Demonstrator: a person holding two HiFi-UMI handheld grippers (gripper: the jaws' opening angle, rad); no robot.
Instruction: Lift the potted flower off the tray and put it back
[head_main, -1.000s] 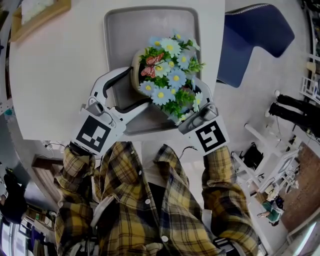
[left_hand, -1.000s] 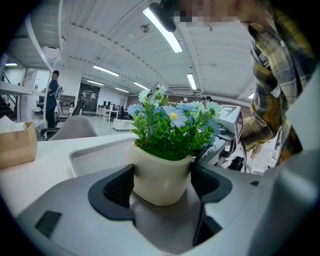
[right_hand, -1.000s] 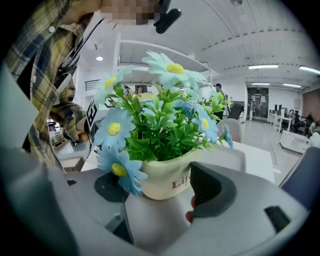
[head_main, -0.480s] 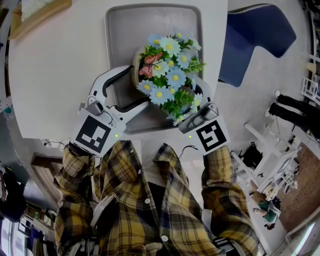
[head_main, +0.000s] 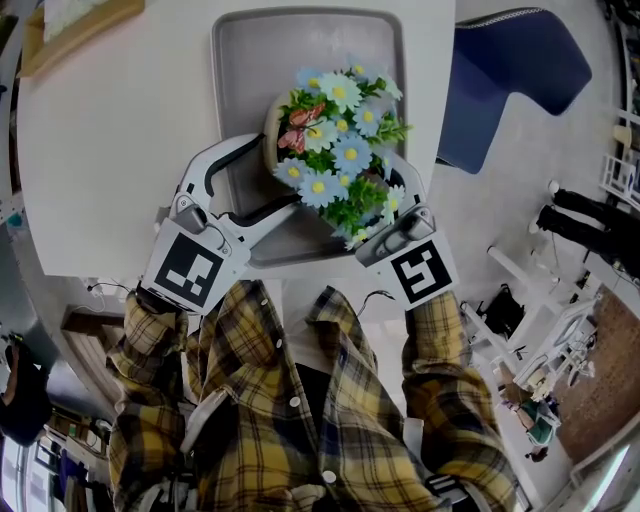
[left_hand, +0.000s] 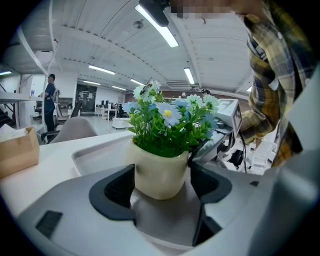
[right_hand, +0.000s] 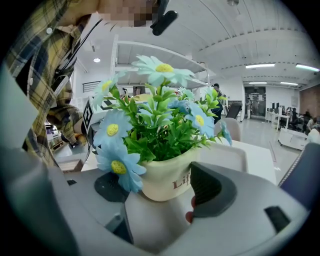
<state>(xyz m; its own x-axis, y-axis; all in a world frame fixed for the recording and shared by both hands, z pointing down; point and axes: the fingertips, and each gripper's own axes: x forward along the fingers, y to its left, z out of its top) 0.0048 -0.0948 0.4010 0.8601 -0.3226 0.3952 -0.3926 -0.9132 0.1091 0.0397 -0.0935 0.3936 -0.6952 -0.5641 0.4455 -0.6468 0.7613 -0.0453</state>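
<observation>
A cream pot (head_main: 270, 125) of blue daisies (head_main: 335, 140) stands over the near half of the grey tray (head_main: 300, 50) on the white table. My left gripper (head_main: 278, 172) comes in from the near left. In the left gripper view both pads (left_hand: 122, 187) press the sides of the pot (left_hand: 160, 172). My right gripper (head_main: 385, 190) comes in from the near right, its fingertips hidden under the flowers. In the right gripper view the right pad (right_hand: 210, 187) touches the pot (right_hand: 167, 177), and a daisy covers the left pad's contact. I cannot tell whether the pot's base touches the tray.
A wooden box (head_main: 80, 30) sits at the table's far left corner. A blue chair (head_main: 510, 70) stands past the table's right edge. The table's near edge runs just behind both grippers. A brown box (left_hand: 17, 150) and a standing person (left_hand: 50, 100) show in the left gripper view.
The pot and both grippers have shifted very slightly toward the far left. Neither grip has changed.
</observation>
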